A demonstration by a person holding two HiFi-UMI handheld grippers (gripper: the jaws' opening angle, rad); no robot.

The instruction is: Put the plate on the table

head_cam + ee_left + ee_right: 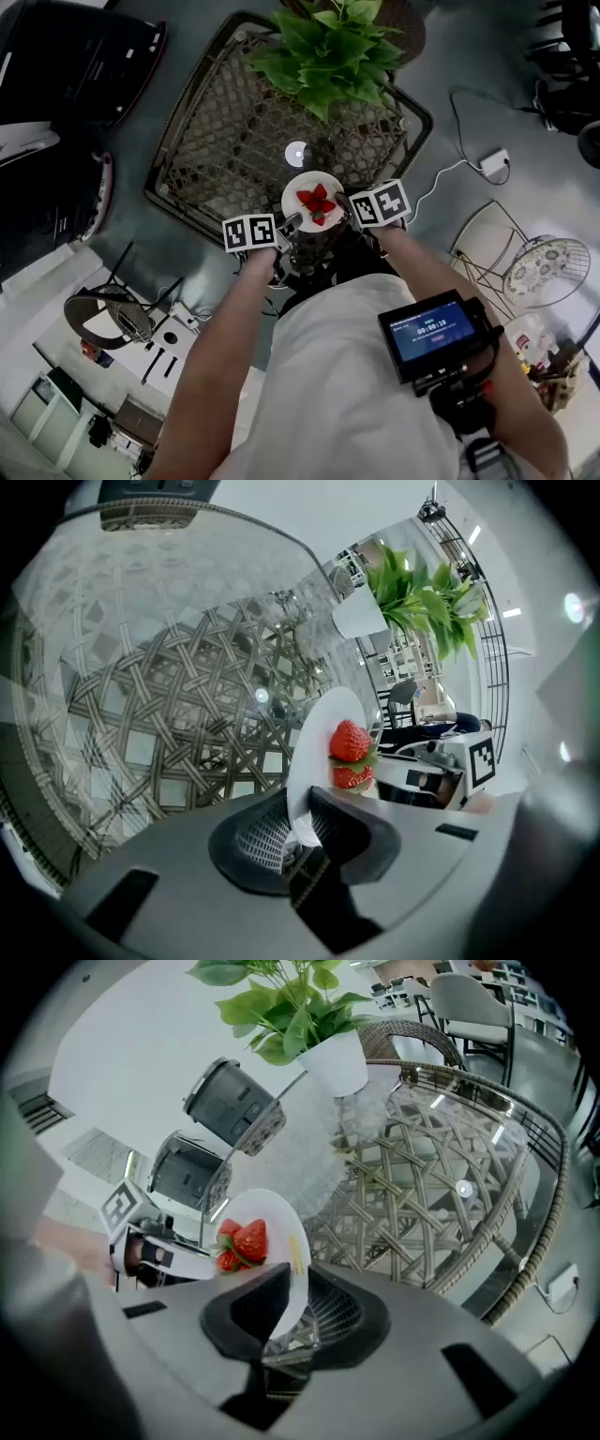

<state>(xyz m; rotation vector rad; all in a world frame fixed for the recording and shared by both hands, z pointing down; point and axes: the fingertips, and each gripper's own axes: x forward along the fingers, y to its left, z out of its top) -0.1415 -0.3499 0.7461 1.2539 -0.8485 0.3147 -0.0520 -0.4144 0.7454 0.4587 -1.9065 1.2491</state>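
Left gripper (305,808): my jaws are nearly closed, pinching the thin rim of the plate (312,199) at about its 8 o'clock in the head view.
Right gripper (298,1302): the same narrow pinch, on the opposite rim at about 4 o'clock.
Plate: white, carried between my two grippers over the near edge of the table (216,141). I cannot tell whether it touches the glass yet.
Load: strawberries (317,202) piled loose at its middle.
Table: glass over wicker weave, with a plant (328,42) at 12 o'clock from the plate, well apart.
Step, as I judge it: lowering remains, then letting go.
Risk, tilt: if one gripper drops faster than the other, the plate tips and the strawberries roll off.
Risk, edge: set down here, the plate may overhang the near rim, so I would carry it toward 12 o'clock first.
Risk, release: opening one side early leaves a thin-rim hold that could slip onto hard glass.
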